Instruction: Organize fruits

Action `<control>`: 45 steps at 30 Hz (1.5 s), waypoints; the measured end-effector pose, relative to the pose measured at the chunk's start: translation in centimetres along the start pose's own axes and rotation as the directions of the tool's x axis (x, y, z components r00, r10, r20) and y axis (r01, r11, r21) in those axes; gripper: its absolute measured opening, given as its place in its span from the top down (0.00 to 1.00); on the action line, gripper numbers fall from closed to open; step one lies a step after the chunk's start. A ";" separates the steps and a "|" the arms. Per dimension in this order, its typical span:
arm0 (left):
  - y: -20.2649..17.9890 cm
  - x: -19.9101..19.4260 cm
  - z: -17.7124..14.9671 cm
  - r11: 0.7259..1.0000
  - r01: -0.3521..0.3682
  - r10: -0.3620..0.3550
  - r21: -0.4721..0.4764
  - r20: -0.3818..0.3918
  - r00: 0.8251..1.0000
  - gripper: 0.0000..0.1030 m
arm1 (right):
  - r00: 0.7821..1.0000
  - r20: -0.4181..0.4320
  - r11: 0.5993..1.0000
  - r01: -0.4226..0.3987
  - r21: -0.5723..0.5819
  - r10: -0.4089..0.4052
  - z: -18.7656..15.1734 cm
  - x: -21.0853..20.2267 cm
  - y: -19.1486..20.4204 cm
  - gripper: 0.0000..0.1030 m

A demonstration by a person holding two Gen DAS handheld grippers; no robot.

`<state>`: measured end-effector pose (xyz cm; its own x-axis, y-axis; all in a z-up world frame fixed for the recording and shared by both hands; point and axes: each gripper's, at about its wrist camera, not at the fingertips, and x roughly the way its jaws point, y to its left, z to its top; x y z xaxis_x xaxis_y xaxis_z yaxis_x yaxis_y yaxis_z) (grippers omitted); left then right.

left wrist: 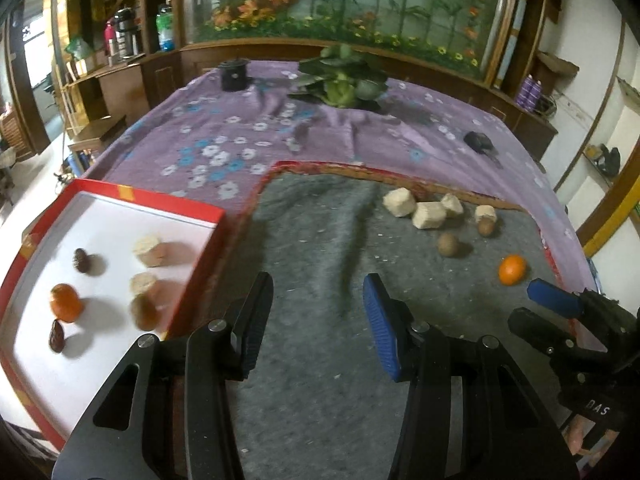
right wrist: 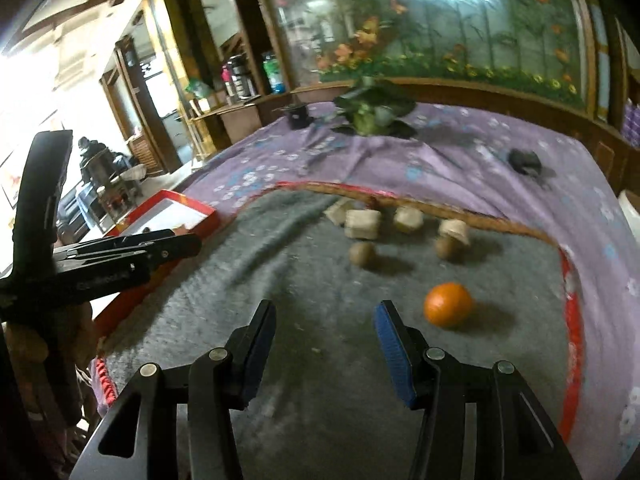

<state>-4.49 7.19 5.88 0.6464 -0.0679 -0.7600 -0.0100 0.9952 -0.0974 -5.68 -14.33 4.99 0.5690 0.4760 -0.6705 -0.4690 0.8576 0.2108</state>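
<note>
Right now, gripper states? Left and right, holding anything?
Left gripper: open, empty, over the grey mat beside the red tray.
Right gripper: open, empty, the orange just ahead to its right.

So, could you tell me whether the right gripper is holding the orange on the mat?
No, the right gripper is open and empty; the orange lies beside it.
</note>
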 end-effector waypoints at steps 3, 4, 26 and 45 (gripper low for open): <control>-0.6 0.8 0.5 1.000 0.016 -0.016 -0.001 -0.018 1.000 0.55 | 1.000 -0.008 1.000 0.029 0.010 -0.029 -0.2 -0.4 -1.1 0.51; -0.8 1.2 0.7 1.000 0.018 -0.018 0.006 -0.026 1.000 0.55 | 0.999 -0.007 0.999 0.032 0.010 -0.032 -0.2 -0.4 -1.3 0.51; -3.3 4.7 2.4 0.999 0.017 -0.014 0.044 -0.073 0.997 0.55 | 1.000 -0.013 1.000 0.015 0.028 -0.014 0.4 0.3 -2.9 0.51; -4.2 9.4 7.2 1.000 0.014 -0.014 -0.003 -0.119 0.993 0.55 | 1.000 -0.002 0.998 -0.027 0.054 0.027 1.0 0.4 -4.0 0.50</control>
<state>7.15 2.88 3.76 0.5508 -0.0898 -0.8298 -0.0035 0.9939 -0.1098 -2.89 -17.34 4.56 0.5544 0.4988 -0.6663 -0.4473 0.8536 0.2669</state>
